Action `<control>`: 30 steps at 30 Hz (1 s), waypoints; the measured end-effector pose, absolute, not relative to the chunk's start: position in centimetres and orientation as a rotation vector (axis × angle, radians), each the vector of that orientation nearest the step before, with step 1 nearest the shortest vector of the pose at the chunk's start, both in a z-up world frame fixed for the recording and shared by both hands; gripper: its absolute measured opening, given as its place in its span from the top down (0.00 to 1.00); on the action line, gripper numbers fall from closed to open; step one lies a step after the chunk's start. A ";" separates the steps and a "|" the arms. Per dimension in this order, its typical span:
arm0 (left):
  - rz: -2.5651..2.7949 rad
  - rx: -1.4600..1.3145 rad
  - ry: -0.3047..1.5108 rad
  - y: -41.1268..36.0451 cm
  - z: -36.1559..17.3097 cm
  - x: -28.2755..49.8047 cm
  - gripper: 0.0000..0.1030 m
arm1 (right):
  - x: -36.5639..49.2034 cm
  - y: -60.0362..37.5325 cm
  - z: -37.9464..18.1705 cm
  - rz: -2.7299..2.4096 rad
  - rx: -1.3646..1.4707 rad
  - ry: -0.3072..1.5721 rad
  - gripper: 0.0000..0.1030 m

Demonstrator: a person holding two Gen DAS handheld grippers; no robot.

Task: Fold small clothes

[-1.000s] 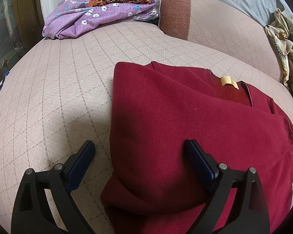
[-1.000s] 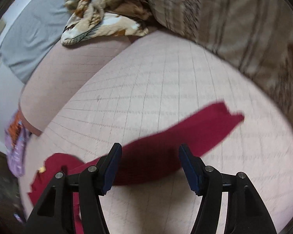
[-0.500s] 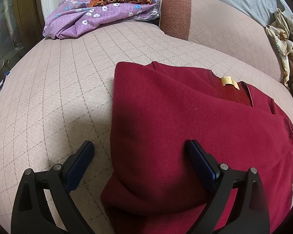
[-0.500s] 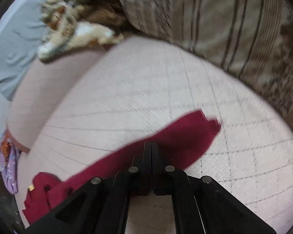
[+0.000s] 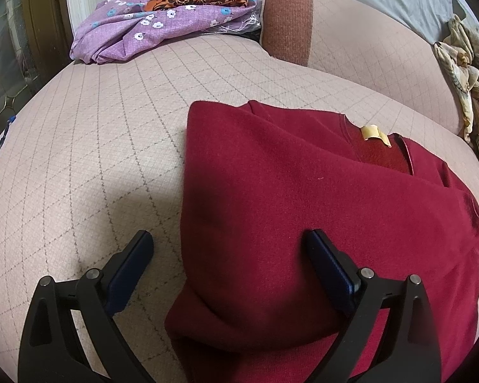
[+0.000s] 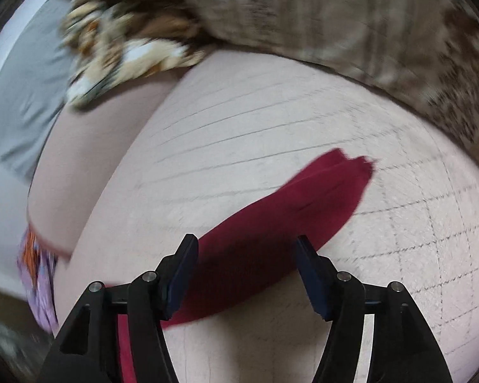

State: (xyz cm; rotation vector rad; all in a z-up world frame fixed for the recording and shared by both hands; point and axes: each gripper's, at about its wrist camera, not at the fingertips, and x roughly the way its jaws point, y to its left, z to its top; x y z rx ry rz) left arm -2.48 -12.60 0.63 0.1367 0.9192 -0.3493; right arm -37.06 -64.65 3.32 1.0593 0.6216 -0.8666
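Quilted sofa seat carries maroon sweatshirt spread at centre, left side folded in; left gripper wide, straddling its 9 o'clock edge to steady; right gripper opening astride outstretched sleeve, likely to fold.

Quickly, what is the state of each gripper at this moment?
Left gripper: open, one finger resting on the red sweater, gripping nothing.
Right gripper: jaws opening, over the sweater's sleeve, holding nothing.
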 end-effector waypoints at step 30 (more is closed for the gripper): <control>-0.370 0.107 0.942 -11.9 1.5 -2.3 0.05 | -29.8 -61.7 2.2 -0.601 1.100 0.651 0.94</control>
